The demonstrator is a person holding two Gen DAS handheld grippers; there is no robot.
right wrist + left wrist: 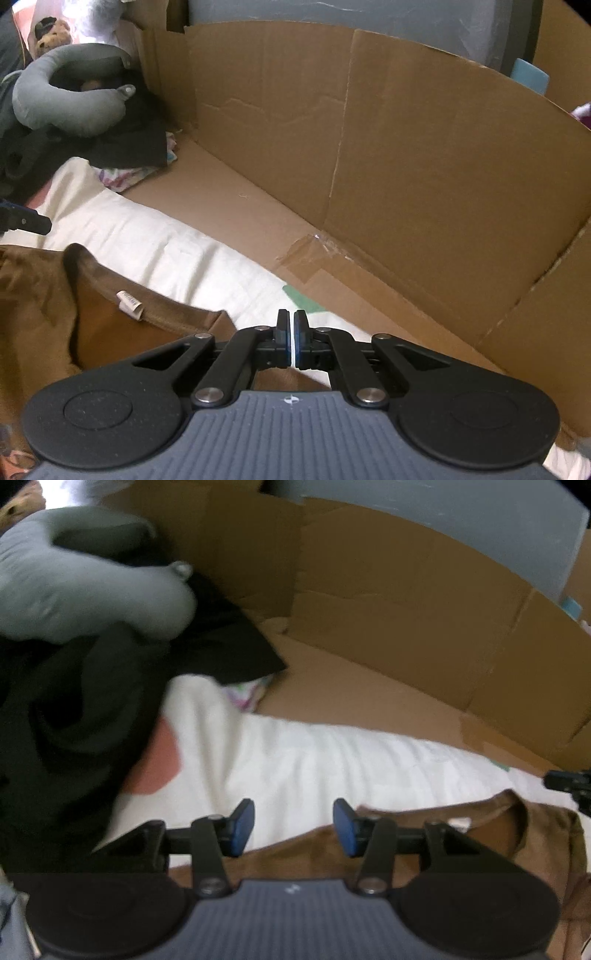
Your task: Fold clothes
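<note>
A brown shirt (480, 853) lies on a white sheet (314, 760), its collar and white label (129, 303) facing the cardboard. My left gripper (293, 827) is open, its blue pads hovering over the shirt's upper edge with nothing between them. My right gripper (293, 339) is shut, with only a thin slit between the pads, low over the shirt (37, 295) at its right shoulder edge. I see no cloth between its pads. Each gripper shows at the rim of the other's view: the right gripper (569, 786) and the left gripper (26, 219).
A cardboard wall (443, 166) and cardboard floor (240, 206) enclose the far side. At the left lie a grey neck pillow (55, 96), crumpled dark clothes (74, 720) and a patterned cloth (122, 177). A soft toy (51, 35) sits behind them.
</note>
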